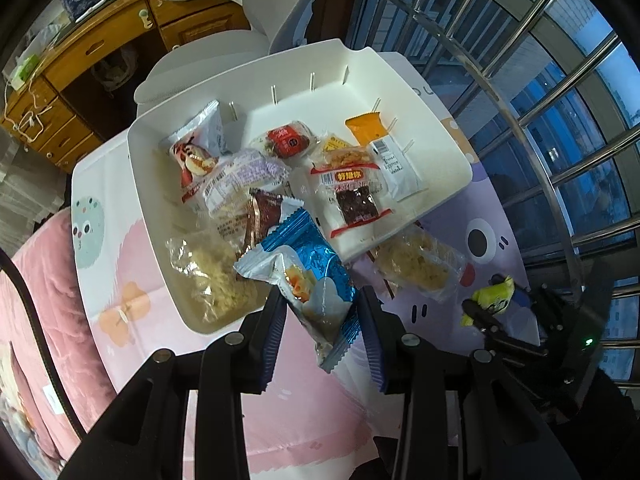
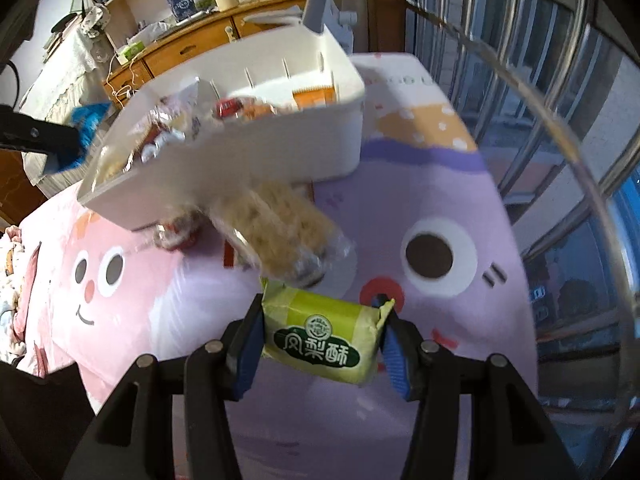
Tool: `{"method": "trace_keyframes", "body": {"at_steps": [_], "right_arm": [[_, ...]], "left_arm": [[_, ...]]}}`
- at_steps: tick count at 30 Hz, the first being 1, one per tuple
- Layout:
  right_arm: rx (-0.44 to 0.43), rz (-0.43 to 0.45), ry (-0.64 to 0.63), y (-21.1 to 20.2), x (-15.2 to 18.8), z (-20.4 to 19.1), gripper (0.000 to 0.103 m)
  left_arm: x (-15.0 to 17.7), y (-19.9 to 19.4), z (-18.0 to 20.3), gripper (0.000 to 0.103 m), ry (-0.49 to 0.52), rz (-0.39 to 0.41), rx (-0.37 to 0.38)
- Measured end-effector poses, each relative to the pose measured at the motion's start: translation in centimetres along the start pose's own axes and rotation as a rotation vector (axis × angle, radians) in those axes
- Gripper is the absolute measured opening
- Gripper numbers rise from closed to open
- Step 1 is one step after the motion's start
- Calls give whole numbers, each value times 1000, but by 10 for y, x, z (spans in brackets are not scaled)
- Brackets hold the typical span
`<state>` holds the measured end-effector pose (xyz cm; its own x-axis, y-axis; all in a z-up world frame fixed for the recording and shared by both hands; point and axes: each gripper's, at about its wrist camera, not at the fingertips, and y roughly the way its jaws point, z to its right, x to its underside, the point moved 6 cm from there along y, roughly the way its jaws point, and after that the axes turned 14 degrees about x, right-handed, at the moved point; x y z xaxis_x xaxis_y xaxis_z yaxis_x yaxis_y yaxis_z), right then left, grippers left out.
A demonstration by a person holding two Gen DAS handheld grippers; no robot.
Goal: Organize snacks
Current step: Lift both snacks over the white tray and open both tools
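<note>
My left gripper (image 1: pixel 322 312) is shut on a blue and white snack packet (image 1: pixel 308 276), which hangs over the near corner of the white bin (image 1: pixel 436 128). Several wrapped snacks lie inside the bin, among them a red and white packet (image 1: pixel 352 196) and an orange one (image 1: pixel 370 130). My right gripper (image 2: pixel 325 330) is shut on a yellow-green pineapple cake packet (image 2: pixel 320 336), held above the cartoon tablecloth (image 2: pixel 420 208). That gripper and its packet (image 1: pixel 492 298) also show at the right of the left wrist view. A clear-wrapped oat bar (image 2: pixel 276 232) lies on the cloth beside the bin (image 2: pixel 256 176).
A smaller clear packet with red (image 2: pixel 176 234) lies by the bin's near wall. A steel window railing (image 2: pixel 560 128) borders the table on the right. A wooden desk with drawers (image 1: pixel 80 64) and a white chair (image 1: pixel 280 4) stand behind. Pink bedding (image 1: pixel 36 300) lies to the left.
</note>
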<state>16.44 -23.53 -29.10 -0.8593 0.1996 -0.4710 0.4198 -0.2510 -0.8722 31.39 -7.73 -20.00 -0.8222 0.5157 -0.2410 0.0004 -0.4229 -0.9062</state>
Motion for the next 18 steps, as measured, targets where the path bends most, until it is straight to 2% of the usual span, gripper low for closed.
{"method": "trace_keyframes", "body": {"at_steps": [9, 18], "right_arm": [[22, 115, -17, -27, -59, -9, 53], [20, 206, 65, -34, -110, -11, 53]], "left_arm": [[-18, -2, -4, 36, 37, 17, 23], [-36, 0, -13, 36, 50, 65, 71]]}}
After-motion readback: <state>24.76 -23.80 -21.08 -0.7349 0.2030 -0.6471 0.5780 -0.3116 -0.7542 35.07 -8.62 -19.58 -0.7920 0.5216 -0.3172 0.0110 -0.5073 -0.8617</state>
